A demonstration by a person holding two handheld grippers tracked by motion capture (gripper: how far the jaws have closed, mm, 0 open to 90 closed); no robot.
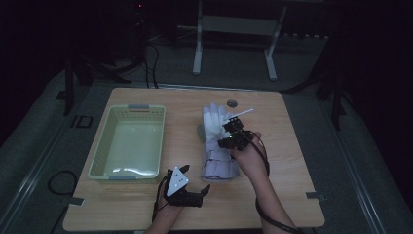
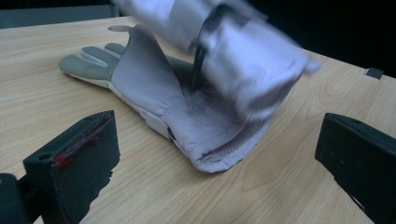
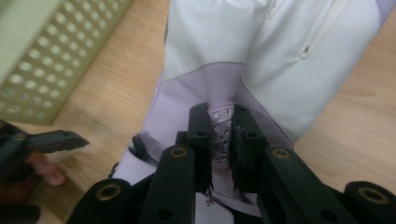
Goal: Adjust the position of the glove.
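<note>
Wooden tabletop (image 1: 146,204): the right gripper (image 3: 219,140) pinches a pale lilac fabric glove (image 1: 216,146) at three o'clock of the wide-open left gripper (image 1: 187,192), so the thin fold could slip.

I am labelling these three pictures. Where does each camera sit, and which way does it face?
High view: above the person's side, facing forward and down on the table; both forearms, left gripper.
Left gripper view: between its open jaws, facing the glove.
Right gripper view: right gripper pinching glove fabric; basket beside.
All share the glove.
</note>
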